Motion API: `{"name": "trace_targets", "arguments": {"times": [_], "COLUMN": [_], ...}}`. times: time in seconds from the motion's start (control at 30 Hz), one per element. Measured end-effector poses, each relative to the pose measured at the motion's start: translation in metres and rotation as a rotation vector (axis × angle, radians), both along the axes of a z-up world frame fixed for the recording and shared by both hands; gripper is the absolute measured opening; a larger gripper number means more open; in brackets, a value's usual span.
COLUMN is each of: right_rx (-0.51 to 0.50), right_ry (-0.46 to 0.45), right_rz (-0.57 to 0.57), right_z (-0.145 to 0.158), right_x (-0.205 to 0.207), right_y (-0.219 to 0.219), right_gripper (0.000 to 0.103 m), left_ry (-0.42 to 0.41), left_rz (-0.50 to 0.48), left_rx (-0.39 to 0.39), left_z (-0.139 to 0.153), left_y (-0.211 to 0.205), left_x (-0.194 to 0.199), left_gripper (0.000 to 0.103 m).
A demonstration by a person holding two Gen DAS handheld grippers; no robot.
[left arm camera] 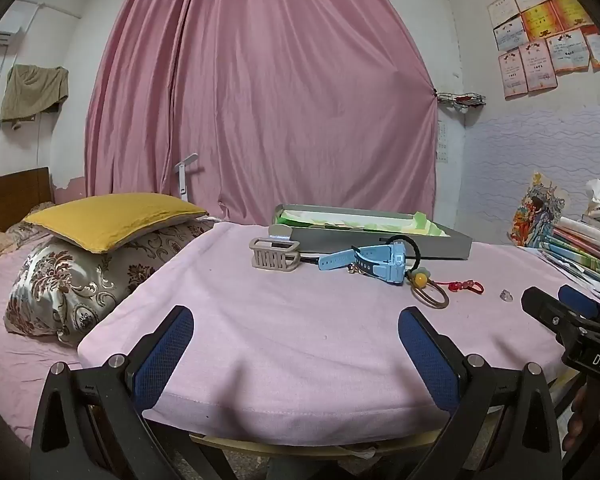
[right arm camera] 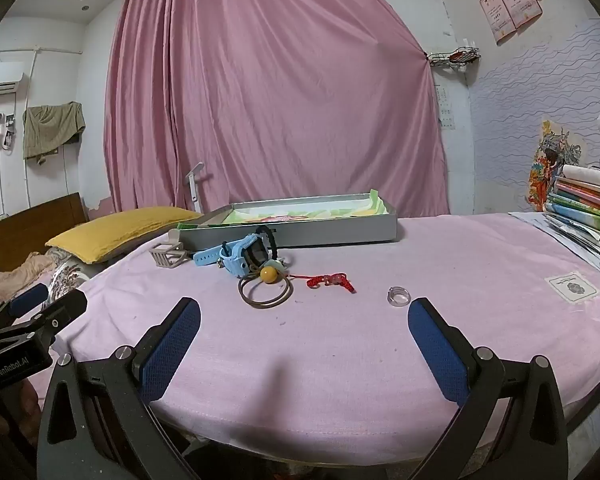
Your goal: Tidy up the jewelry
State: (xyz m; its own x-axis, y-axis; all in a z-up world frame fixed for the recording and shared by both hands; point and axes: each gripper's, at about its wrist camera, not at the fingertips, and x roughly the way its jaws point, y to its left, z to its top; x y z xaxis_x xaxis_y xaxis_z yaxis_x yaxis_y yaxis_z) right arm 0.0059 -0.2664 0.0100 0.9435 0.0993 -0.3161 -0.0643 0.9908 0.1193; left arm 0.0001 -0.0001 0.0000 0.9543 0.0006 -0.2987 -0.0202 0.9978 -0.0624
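The pink curtain point(right arm camera: 284, 100) fills the far wall at twelve o'clock. In front of it stands the bench point(right arm camera: 340, 344), draped in a pale pink cloth. To the left, at about nine o'clock, lies the bed point(left arm camera: 4, 344), with a yellow pillow point(left arm camera: 112, 220) stacked on a floral one point(left arm camera: 72, 280). A pile of books point(right arm camera: 588, 208) sits at the bench's right edge, near three o'clock.

Toward the back of the bench rests a shallow grey tray point(right arm camera: 300, 232) lined with green-patterned paper. All the jewelry lies outside it, in a loose cluster just in front of its near wall. From the left: a beige hair claw point(right arm camera: 168, 256), then a light blue watch point(right arm camera: 244, 258) standing on its side with a black hair tie point(right arm camera: 269, 236) behind it. Just nearer is a brown hair loop point(right arm camera: 265, 294) carrying a yellow bead point(right arm camera: 266, 274), the bead touching the watch. To its right, at about one o'clock of the loop, lies a red knotted cord charm point(right arm camera: 332, 281), and farther right, on its own, a small clear ring point(right arm camera: 398, 295).

The left gripper point(left arm camera: 296, 332) hangs above the bench's near edge, spread wide with nothing between its blue pads. The right gripper point(right arm camera: 304, 326) is likewise spread wide and bare, the clear ring just beyond its right fingertip.
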Motion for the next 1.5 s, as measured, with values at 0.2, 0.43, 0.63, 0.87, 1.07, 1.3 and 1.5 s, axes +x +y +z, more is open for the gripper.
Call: {"name": "trace_targets", "arguments": {"times": [0.2,0.43,0.63,0.87,1.07,1.3,1.5], "right_rx": [0.002,0.001,0.003,0.002,0.002,0.002,0.001], "right_ry": [-0.001,-0.001,0.001,0.001,0.0,0.001,0.0], "right_rz": [0.001,-0.001,0.0,0.0,0.0,0.001,0.0], "right_z": [-0.0003,-0.0006,-0.001,-0.0015,-0.002,-0.0011,-0.0012], "right_x": [0.0,-0.0003,0.0,0.0,0.0004,-0.0005,-0.0004], "right_y": [-0.0002,-0.0002,0.0,-0.0002,0.0001,-0.001,-0.0007], "right_gripper": [0.102,0.102,0.102,0.102,0.102,0.102,0.102], "left_ry": [0.0,-0.003,-0.002,-0.001,-0.001,-0.002,-0.001], "left_rz": [-0.005,0.0,0.001,-0.003,-0.002,-0.003,-0.003], "left_rx": [-0.002,-0.001,-0.001,-0.002,0.002,0.001,0.001], "left_z": [-0.0001,0.001,0.0022,0.0008,0.0019,-0.0005,-0.0004], "left_y": [-0.0002,-0.0004,-0.0007,-0.0006,-0.0017,-0.0018,-0.0019], "left_x": [0.0004,-0.0011,-0.0023,-0.0009,-0.0017,-0.0002,-0.0001], "left_gripper": [0.103,0.103,0.103,0.103,0.103,0.103,0.103]}}
